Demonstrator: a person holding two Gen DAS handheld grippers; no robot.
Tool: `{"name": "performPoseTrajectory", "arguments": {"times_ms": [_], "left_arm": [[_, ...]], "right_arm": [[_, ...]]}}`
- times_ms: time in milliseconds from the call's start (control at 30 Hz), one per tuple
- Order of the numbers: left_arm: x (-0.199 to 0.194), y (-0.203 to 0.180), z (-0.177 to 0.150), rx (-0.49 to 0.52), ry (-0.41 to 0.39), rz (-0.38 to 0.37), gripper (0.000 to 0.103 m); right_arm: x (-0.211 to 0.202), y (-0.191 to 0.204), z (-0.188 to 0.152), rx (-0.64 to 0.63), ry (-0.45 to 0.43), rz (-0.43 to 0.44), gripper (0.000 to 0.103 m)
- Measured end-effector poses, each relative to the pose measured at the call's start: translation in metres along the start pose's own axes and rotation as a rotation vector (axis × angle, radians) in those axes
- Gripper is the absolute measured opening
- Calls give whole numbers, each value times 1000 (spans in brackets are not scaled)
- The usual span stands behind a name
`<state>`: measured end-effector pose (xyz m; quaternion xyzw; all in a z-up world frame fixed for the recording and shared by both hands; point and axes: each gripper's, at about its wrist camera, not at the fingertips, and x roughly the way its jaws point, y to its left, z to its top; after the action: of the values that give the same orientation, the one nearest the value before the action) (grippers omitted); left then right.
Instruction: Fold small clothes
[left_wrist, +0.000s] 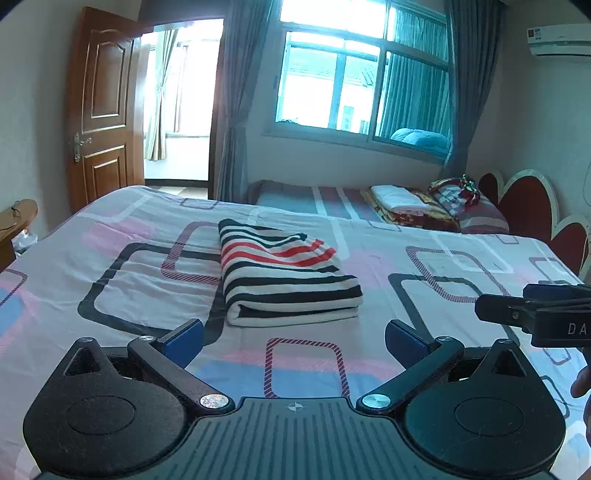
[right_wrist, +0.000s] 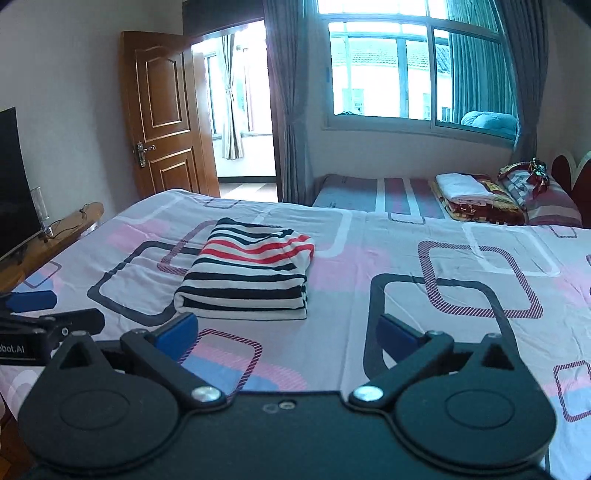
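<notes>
Left to right: my left gripper (left_wrist: 294, 338) hangs over the near part of the bed, blue pads wide apart, nothing between them. Dead ahead of it, slightly left of its centre line, sits the folded garment with black, white and red stripes (left_wrist: 284, 275), a flat knit bundle resting on the bedsheet with pink, blue and dark rounded-square print (left_wrist: 406, 258). The rolled fold edge faces me and runs across my view, so the bundle's long axis looks to run away from me toward the window, though the fisheye makes that uncertain. My right gripper (right_wrist: 286, 332) is beside the left one, also spread wide and empty; from its view the striped bundle (right_wrist: 247, 273) lies ahead and off to the left. So I judge the left gripper as nearer and squarer to the fold edge, the right one needing to swing left to reach the bundle's right side. Neither tool touches the cloth. The fold looks about done to me; any next move would be a final tuck or lifting the bundle aside. Further right, a second bed with stacked folded blankets (right_wrist: 476, 197) stands well apart.
</notes>
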<state>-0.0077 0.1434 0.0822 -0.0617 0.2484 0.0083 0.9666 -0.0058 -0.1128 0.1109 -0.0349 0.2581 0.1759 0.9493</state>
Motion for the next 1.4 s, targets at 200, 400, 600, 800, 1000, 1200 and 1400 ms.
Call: {"name": "performPoseTrajectory", "arguments": {"times_ms": [200,400,600,800,1000,1200,1400], "left_arm": [[-4,1,2,-1,-14,-6,103],[-3,1,3,14,-15,-11,103],[-2,0,4,30,-11,-20,103],[-1,2,9,30,-15,-27,103],[-2,4,13,34,-26,-30,103],[0,6,14,29,-24,-29,103],[1,6,14,30,-24,-26,103]], "right_arm": [[-6,7,0,-8,-18,4,102],[-9,8,0,5,-31,-4,102],[-10,10,-1,16,-40,-15,102],[-10,5,3,78,-49,0,102],[-8,8,6,78,-54,-8,102],[-5,13,7,64,-47,-9,102],[-4,14,7,62,-45,-8,102]]}}
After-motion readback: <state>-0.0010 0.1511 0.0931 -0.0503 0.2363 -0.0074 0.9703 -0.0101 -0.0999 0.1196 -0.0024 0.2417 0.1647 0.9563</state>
